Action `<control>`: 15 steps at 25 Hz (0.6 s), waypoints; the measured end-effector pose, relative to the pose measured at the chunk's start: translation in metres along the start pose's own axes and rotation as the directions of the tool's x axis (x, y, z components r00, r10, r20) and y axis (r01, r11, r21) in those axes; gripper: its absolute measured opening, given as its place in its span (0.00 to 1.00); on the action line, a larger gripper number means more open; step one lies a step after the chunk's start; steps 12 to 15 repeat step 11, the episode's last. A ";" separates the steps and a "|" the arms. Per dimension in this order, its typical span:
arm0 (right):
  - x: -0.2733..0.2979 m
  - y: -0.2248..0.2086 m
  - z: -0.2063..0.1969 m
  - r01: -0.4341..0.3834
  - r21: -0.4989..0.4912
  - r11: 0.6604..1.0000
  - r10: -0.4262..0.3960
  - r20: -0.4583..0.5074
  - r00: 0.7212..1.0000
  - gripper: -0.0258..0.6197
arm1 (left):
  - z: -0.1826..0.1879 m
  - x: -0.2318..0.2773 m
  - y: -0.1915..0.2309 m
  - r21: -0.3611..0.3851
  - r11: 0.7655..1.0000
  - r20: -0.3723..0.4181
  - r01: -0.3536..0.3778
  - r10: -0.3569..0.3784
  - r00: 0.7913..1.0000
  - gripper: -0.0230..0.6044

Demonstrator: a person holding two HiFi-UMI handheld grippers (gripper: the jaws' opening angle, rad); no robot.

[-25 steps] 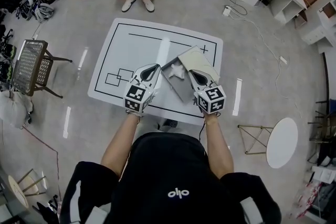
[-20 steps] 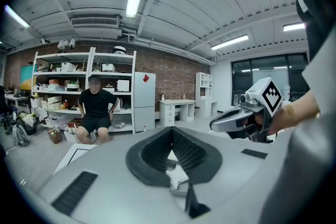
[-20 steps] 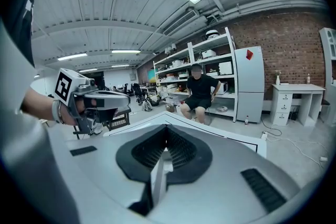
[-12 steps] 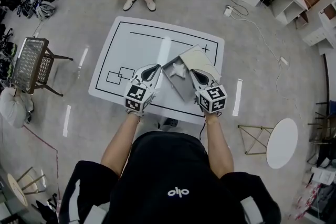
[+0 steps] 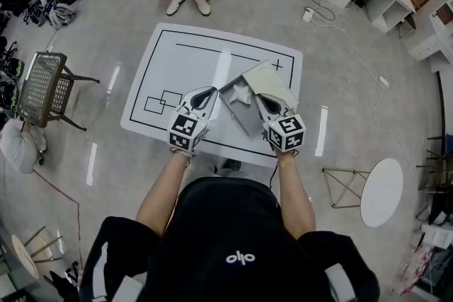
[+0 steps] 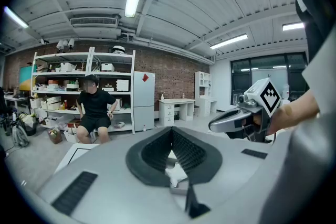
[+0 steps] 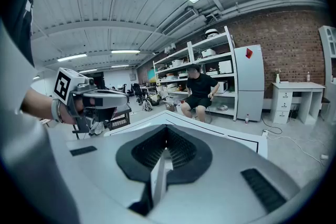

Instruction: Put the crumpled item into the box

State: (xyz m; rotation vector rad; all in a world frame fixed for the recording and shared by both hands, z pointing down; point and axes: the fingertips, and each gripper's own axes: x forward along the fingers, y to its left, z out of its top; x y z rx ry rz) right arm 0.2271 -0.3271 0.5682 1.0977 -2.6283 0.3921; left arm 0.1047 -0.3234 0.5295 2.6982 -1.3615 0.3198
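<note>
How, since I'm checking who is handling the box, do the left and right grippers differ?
The right gripper is shut on a thin box flap that stands edge-on between its jaws. The left gripper is shut too, but whether it pinches anything is unclear; the crumpled item shows just past its jaws. The left gripper meets the box at its left corner, the right gripper at its right side. Both point toward the box.

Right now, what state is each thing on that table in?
box: open, flaps spread, standing on the table.
crumpled item: lying inside the box.
left gripper: jaws shut, at the box's left side.
right gripper: jaws shut on a box flap.
</note>
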 end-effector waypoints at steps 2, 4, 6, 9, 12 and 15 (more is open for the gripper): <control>-0.001 0.000 -0.001 0.000 0.000 1.000 0.000 -0.003 1.000 0.05 | 0.000 0.000 0.000 0.001 1.000 0.000 0.000 0.000 1.000 0.05; -0.001 -0.001 -0.002 0.000 0.001 1.000 0.000 -0.005 1.000 0.05 | -0.002 0.000 -0.001 0.001 1.000 -0.002 0.001 -0.001 1.000 0.05; 0.000 -0.003 -0.003 0.000 0.000 1.000 0.000 -0.007 1.000 0.05 | -0.003 0.002 -0.001 -0.002 1.000 -0.006 0.002 -0.002 1.000 0.05; 0.001 -0.005 -0.003 0.002 0.001 1.000 -0.002 -0.008 1.000 0.05 | -0.005 0.004 0.000 -0.001 1.000 -0.008 0.008 -0.008 1.000 0.05; 0.002 -0.007 -0.003 0.004 0.001 1.000 -0.004 -0.011 1.000 0.05 | -0.006 0.005 0.000 0.001 1.000 -0.011 0.011 -0.011 1.000 0.05; 0.002 -0.007 -0.003 0.004 0.001 1.000 -0.004 -0.011 1.000 0.05 | -0.006 0.005 0.000 0.001 1.000 -0.011 0.011 -0.011 1.000 0.05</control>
